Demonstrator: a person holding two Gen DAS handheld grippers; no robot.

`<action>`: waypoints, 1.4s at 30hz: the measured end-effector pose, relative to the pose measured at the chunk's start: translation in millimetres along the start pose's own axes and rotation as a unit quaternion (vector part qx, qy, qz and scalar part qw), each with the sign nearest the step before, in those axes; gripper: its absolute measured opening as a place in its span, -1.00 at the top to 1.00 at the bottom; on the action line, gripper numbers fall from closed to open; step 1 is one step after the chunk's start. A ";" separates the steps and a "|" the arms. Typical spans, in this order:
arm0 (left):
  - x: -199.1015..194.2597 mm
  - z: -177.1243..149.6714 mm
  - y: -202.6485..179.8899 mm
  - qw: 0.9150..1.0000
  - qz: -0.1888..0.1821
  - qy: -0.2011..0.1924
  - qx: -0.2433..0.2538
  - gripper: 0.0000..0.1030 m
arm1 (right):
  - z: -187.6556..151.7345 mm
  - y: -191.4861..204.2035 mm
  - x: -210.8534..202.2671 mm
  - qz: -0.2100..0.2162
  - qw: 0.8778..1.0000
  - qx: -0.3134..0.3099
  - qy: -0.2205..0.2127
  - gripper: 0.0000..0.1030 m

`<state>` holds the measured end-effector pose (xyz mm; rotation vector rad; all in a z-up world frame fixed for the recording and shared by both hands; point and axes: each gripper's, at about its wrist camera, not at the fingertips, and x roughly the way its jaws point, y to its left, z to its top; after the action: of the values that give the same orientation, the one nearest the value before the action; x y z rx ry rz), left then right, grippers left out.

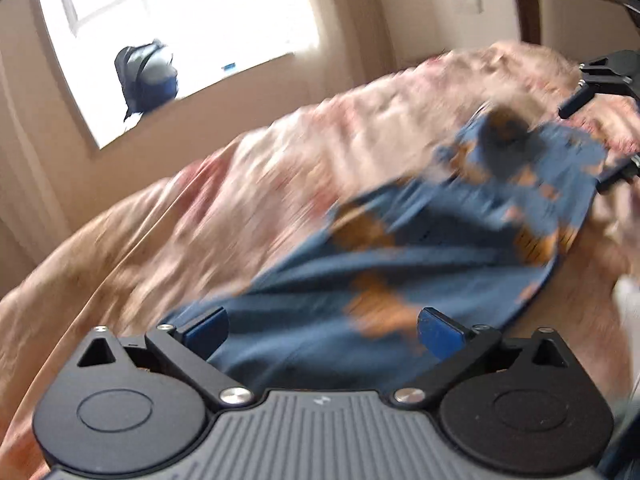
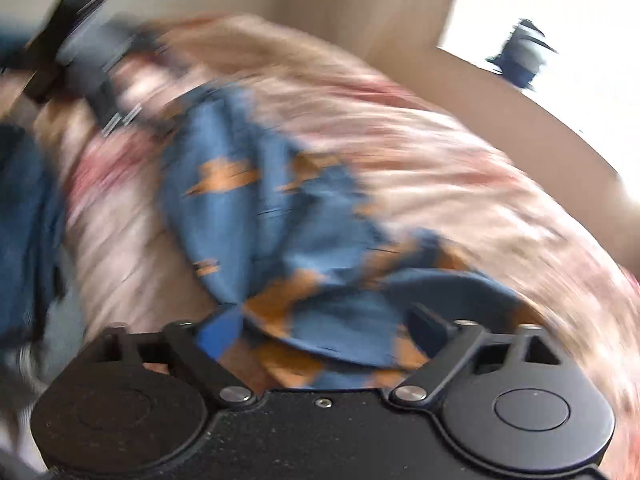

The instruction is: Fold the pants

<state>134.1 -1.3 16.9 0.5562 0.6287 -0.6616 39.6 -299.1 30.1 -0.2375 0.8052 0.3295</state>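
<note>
Blue pants with orange patches (image 1: 420,248) lie stretched across a pink and beige bedspread (image 1: 240,184). Both views are motion blurred. My left gripper (image 1: 322,334) is open, its blue pads wide apart over one end of the pants. My right gripper (image 2: 328,334) is open too, its fingers spread over the other, bunched end of the pants (image 2: 280,216). The right gripper also shows at the far right of the left wrist view (image 1: 600,84), and the left gripper shows blurred at the top left of the right wrist view (image 2: 80,12).
A bright window (image 1: 180,28) with a dark backpack (image 1: 146,76) on its sill is behind the bed. Beige walls surround the bed. A person's blue-clad leg (image 2: 24,220) is at the left edge of the right wrist view.
</note>
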 end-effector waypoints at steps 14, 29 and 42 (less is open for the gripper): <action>80.8 70.7 -173.7 0.994 -0.101 0.003 0.044 -1.00 | -99.5 -174.5 8.5 0.078 0.899 0.431 -0.010 -0.99; 81.5 75.2 -206.4 0.990 -0.075 0.047 0.114 0.35 | -115.9 -222.6 44.2 0.099 0.851 0.511 -0.065 -0.64; 92.6 75.2 -202.3 0.990 -0.041 0.095 0.100 0.69 | -121.3 -244.1 63.6 0.100 0.857 0.499 -0.081 0.13</action>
<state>75.9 -219.0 -49.2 0.7894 0.7722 -0.7605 92.1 -551.9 -78.0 0.8491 0.7416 0.0873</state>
